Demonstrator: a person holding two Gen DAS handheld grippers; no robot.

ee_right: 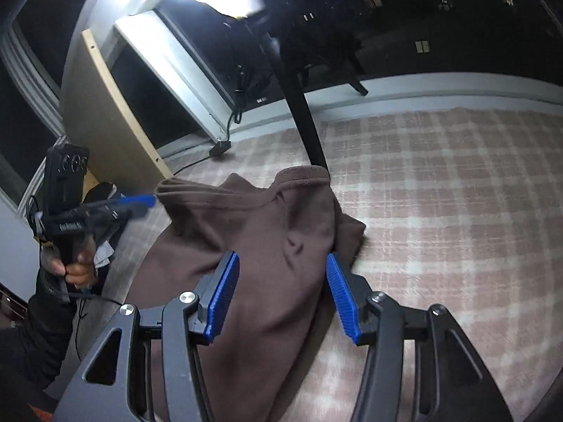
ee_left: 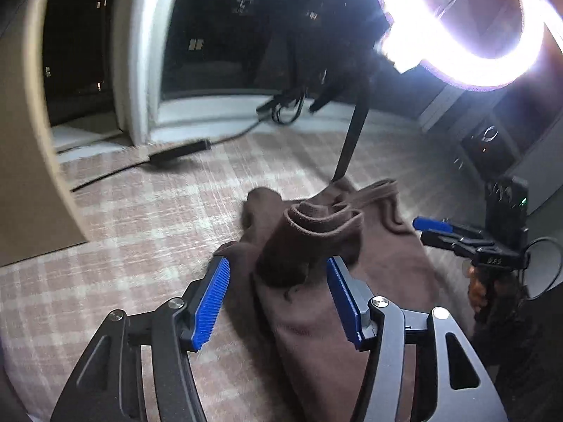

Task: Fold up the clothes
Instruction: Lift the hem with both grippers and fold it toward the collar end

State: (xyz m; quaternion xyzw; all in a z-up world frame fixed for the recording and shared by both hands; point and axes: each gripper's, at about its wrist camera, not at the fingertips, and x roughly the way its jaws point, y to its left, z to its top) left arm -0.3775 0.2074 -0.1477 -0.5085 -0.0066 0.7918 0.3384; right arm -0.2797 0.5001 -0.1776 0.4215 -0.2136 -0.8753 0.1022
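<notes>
Partly folded brown garment [ee_left: 352,281] bunched on plaid blanket [ee_left: 140,228], ahead of left tool [ee_left: 278,277] and right tool [ee_right: 283,274]; both agape, empty; smoothing, final folds left.

a pink-and-white plaid cover [ee_right: 440,211] is spread over the surface. a black stand pole [ee_right: 304,112] is planted near its far edge, topped by a glaring ring light [ee_left: 468,28]. a black cable [ee_left: 116,172] is laid along the sill below dark windows [ee_left: 218,24]. a beige panel [ee_right: 116,112] is seen beside them.
</notes>
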